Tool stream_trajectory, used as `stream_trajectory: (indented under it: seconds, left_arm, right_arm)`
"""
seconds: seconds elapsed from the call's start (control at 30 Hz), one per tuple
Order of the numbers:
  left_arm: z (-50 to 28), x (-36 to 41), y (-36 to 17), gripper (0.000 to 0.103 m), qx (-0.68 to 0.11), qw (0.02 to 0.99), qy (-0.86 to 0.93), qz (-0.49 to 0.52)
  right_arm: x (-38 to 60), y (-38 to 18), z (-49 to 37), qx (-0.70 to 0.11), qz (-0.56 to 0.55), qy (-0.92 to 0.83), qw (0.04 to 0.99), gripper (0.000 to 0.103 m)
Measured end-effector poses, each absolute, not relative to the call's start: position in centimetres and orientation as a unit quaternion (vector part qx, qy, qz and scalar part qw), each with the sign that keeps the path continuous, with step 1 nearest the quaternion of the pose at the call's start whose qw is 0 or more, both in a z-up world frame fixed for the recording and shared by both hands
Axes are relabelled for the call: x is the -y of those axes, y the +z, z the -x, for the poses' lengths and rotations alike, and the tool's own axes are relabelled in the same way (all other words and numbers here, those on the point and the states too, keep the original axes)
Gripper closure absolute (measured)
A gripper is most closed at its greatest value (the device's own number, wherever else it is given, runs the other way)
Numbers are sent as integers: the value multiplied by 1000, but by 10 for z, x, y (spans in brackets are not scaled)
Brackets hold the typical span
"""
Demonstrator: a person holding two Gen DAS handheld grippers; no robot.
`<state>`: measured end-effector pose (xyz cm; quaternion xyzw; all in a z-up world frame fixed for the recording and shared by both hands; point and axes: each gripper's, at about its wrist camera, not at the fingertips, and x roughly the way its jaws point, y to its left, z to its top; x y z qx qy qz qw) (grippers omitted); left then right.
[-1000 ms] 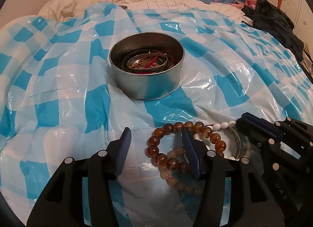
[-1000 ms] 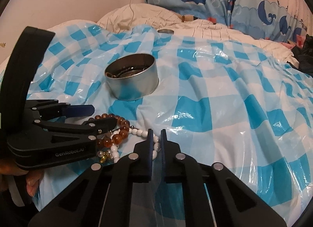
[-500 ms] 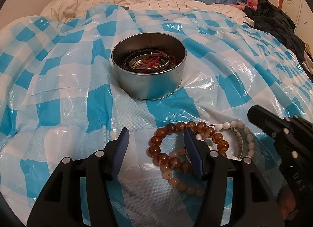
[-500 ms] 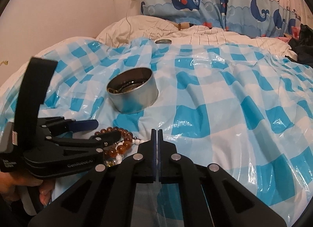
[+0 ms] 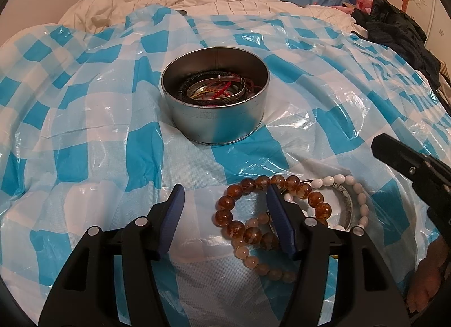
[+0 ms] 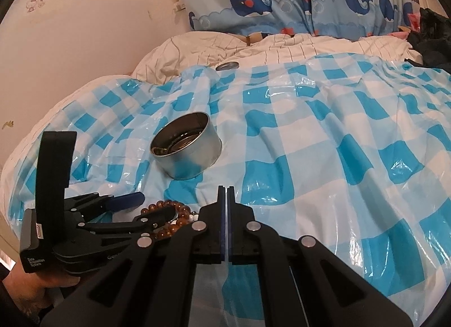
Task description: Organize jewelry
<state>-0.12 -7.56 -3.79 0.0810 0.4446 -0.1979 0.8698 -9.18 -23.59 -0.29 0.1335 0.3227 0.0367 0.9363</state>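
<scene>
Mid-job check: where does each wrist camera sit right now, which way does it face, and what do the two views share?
Left wrist: on the left tongs, angled down at the amber bead bracelet, which its open fingers straddle; the metal tin lies beyond; the right tongs' tip enters at the right edge.
Right wrist: on the right tongs, shut and empty, looking across the checked plastic sheet; the left tongs and the hand holding them show lower left.
Shared: tin, amber bracelet, sheet, whale curtain.
</scene>
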Motion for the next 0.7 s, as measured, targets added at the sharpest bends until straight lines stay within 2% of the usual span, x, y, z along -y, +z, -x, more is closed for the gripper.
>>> stream_trajectory:
  seconds: [0.4, 0.47, 0.53, 0.63, 0.7]
  left_arm:
    - [2, 75, -37, 48, -446, 868, -203, -78]
    - [3, 75, -35, 56, -448, 865, -212, -76]
    - [4, 76, -33, 74, -451, 861, -223, -74]
    - [7, 74, -28, 88, -448, 860, -235, -71]
    - [8, 71, -23, 92, -447, 858, -245, -55]
  right_arm:
    - [248, -2, 91, -330, -172, 53, 927, 101]
    - [246, -5, 88, -345, -172, 56, 921, 101]
    - [242, -14, 83, -376, -167, 59, 909, 101]
    - [237, -21, 81, -392, -161, 61, 904, 101]
    - [236, -21, 81, -392, -154, 60, 905, 101]
